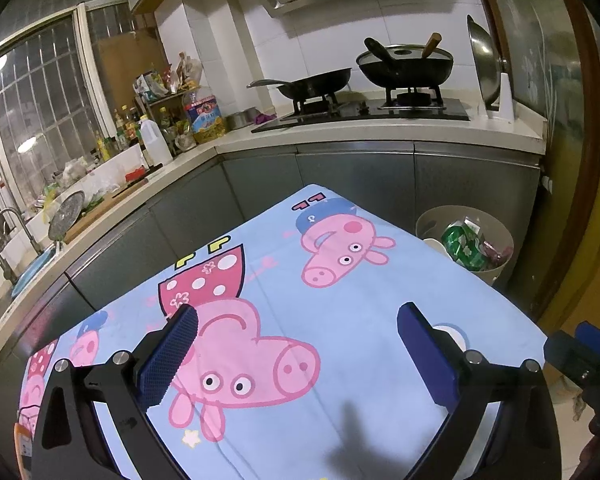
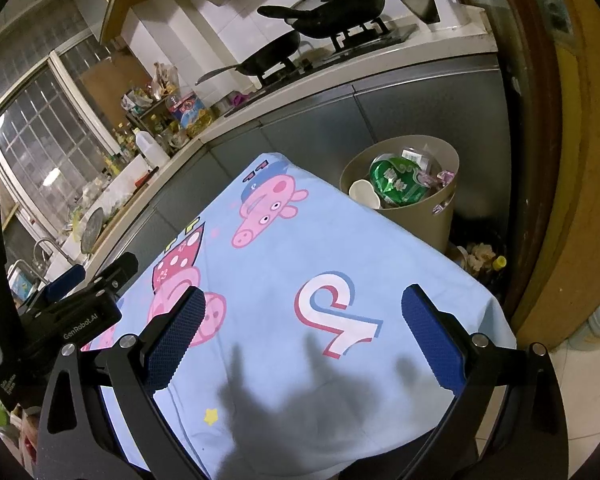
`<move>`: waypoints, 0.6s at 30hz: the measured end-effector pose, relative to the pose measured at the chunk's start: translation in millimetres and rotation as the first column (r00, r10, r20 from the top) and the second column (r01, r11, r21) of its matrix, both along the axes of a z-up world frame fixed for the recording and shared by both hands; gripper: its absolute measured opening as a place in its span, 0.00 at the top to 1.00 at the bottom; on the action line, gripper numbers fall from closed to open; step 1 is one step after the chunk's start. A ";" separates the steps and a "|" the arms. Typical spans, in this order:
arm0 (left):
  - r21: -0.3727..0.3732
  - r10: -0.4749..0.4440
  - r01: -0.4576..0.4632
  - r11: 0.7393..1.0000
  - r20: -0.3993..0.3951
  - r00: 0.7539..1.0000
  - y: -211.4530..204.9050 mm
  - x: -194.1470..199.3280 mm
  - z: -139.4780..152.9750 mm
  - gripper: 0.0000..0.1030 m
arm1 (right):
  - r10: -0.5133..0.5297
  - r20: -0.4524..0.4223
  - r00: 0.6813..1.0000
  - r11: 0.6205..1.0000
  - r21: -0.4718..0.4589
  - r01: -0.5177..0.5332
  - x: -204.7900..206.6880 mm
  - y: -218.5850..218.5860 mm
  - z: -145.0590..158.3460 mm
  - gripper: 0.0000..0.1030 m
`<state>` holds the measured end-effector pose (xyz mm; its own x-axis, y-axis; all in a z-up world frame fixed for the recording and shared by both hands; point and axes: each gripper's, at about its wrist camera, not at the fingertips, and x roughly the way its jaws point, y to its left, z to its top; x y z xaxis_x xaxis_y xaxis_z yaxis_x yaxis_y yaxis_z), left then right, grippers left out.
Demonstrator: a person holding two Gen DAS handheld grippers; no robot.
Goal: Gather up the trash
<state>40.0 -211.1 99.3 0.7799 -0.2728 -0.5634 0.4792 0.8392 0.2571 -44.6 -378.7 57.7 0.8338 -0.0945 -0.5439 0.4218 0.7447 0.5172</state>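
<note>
A beige trash bin (image 1: 500,270) (image 2: 416,220) stands on the floor beyond the table's far right corner. It holds a green wrapper (image 1: 462,246) (image 2: 398,182), a white paper cup (image 2: 364,194) and other packaging. My left gripper (image 1: 300,354) is open and empty above the blue cartoon tablecloth (image 1: 364,320). My right gripper (image 2: 304,340) is open and empty above the same cloth (image 2: 284,264). The left gripper also shows at the left of the right wrist view (image 2: 76,300). No loose trash shows on the cloth.
A grey cabinet run with a white counter (image 1: 340,136) wraps the far and left sides. Two woks sit on the stove (image 1: 380,110). Bottles (image 1: 152,140) and a sink (image 1: 24,264) line the left counter. A wooden door frame (image 2: 548,160) stands right; small items lie on the floor (image 2: 480,258).
</note>
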 end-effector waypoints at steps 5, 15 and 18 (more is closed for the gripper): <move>0.016 -0.004 0.005 1.000 -0.024 1.000 -0.5 0.4 -5.7 0.03 | -0.002 0.001 1.000 1.000 0.000 0.002 0.0 0.0 -0.1 0.05; 0.079 -0.002 0.003 0.997 -0.019 1.000 -7.5 -4.7 -11.2 0.03 | -0.002 0.000 1.000 1.000 0.001 0.002 0.1 0.1 -0.5 0.05; 0.084 -0.004 0.006 0.996 -0.020 1.000 -7.3 -4.9 -12.8 0.03 | 0.000 0.000 1.000 1.000 0.002 0.000 0.2 0.4 -0.6 0.05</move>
